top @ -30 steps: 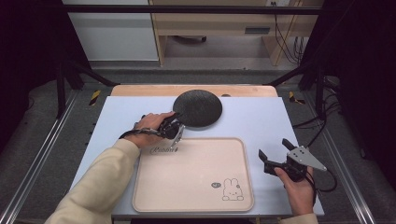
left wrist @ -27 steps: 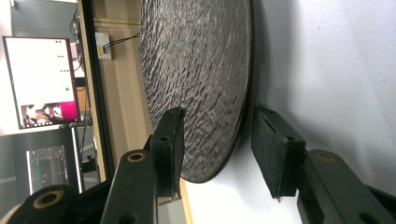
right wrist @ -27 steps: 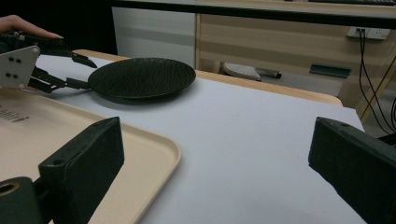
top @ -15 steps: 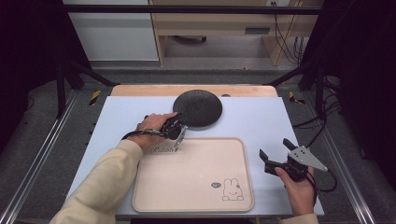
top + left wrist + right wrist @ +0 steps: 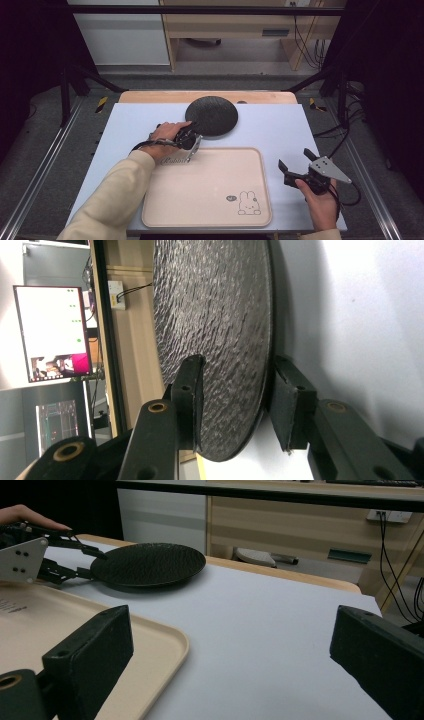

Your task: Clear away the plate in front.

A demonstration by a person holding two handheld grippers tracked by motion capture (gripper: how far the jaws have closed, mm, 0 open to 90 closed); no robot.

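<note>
The left hand-held gripper (image 5: 192, 136) reaches the near left rim of the black plate (image 5: 212, 116), its jaws set astride that rim, one over the top face and one underneath. They have just been closing with the plate between them. In the left gripper view the upper jaw lies against the pebbled surface while a narrow gap shows between the lower pad and the plate's edge, so the pads do not yet clamp it.

The plate is round, shallow and matt black, with a rough, rippled texture and a thin raised rim. It lies flat on the pale blue worktop (image 5: 280, 125), toward the far side, just beyond the beige tray (image 5: 200, 195) and apart from it.

The right hand-held gripper (image 5: 292, 172) is held at the right of the tray, jaws wide apart with nothing between them.

The high view shows the tray whole, with a small rabbit drawing (image 5: 248, 204) in its near right corner. The right gripper view shows the plate from the side, its low profile and the left gripper's jaws above and below its rim. The left gripper view brings out the plate's grain and a lit monitor (image 5: 52, 332) beyond the worktop.
</note>
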